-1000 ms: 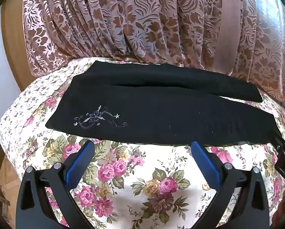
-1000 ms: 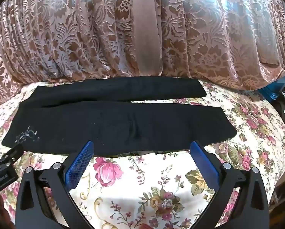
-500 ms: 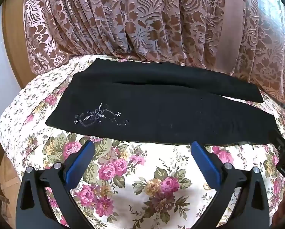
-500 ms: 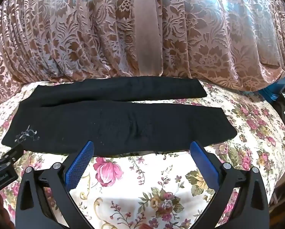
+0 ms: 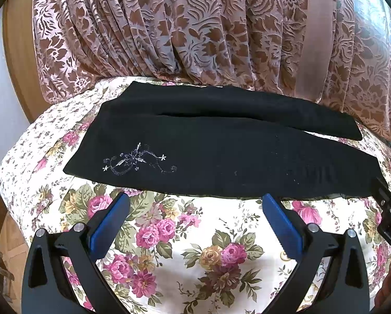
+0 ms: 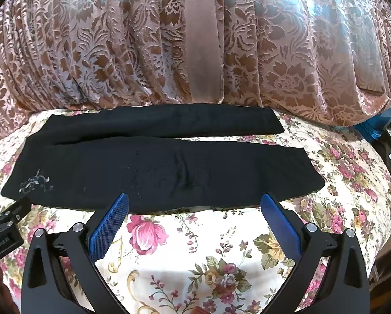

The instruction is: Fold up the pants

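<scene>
Just short of the near hem, the left gripper (image 5: 195, 204) and right gripper (image 6: 195, 204) both hang with jaws spread wide and empty, side by side along the long edge, probably so each can take a share of it for a lengthwise fold. Beyond them the black pants (image 5: 221, 157) lie flat on the floral bedspread (image 5: 185, 235), legs parted in a narrow V, pale embroidery (image 5: 137, 159) near the left end, faint wrinkles mid-leg.

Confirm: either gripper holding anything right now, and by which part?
Nothing is held. The left gripper and the right gripper both have jaws wide open, short of the near edge of the pants, which lie flat on the floral sheet.
</scene>
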`<state>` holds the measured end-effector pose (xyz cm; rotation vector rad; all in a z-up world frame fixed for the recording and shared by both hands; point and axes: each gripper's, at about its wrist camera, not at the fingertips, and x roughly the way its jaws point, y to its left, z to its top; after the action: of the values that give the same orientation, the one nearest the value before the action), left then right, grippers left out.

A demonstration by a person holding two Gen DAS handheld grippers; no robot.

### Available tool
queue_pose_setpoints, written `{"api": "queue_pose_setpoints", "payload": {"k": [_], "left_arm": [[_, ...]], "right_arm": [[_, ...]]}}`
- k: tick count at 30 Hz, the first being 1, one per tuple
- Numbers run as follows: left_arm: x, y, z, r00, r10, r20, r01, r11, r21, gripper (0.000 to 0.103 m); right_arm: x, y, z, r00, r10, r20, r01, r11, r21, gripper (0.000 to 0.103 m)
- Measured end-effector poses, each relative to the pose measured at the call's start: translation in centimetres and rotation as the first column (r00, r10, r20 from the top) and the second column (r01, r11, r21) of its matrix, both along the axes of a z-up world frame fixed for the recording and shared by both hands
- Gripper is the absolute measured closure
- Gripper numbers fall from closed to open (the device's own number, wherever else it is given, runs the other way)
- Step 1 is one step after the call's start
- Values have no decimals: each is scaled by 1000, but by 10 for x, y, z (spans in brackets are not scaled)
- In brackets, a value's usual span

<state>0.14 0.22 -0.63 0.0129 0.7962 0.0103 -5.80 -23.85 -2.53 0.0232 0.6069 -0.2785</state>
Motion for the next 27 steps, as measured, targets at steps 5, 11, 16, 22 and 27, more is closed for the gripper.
{"api": "queue_pose_setpoints", "payload": {"k": [5,11,16,22,27], "left_arm": [[0,-1,1,1000,-2,2,2,1000,1,2],[2,-2,2,1000,-4,-1,4,1000,3,2],[3,-4,1,1000,-9,-7,9,1000,-1,2],[4,-5,-1,1000,-11,-7,11,1000,3,2],[3,-4,-4,1000,-12,-11,12,1000,-1,2]], "right_arm": [[0,0,0,1000,-2,-2,2,1000,3,3],[1,-1,1,1000,-2,2,2,1000,5,3],[3,-1,-1,1000,0,-11,0,1000,12,3],[5,0,-2,1000,1,-12,-1,1000,13,3],[6,-1,-2,1000,-1,-13,1,1000,16,3]]}}
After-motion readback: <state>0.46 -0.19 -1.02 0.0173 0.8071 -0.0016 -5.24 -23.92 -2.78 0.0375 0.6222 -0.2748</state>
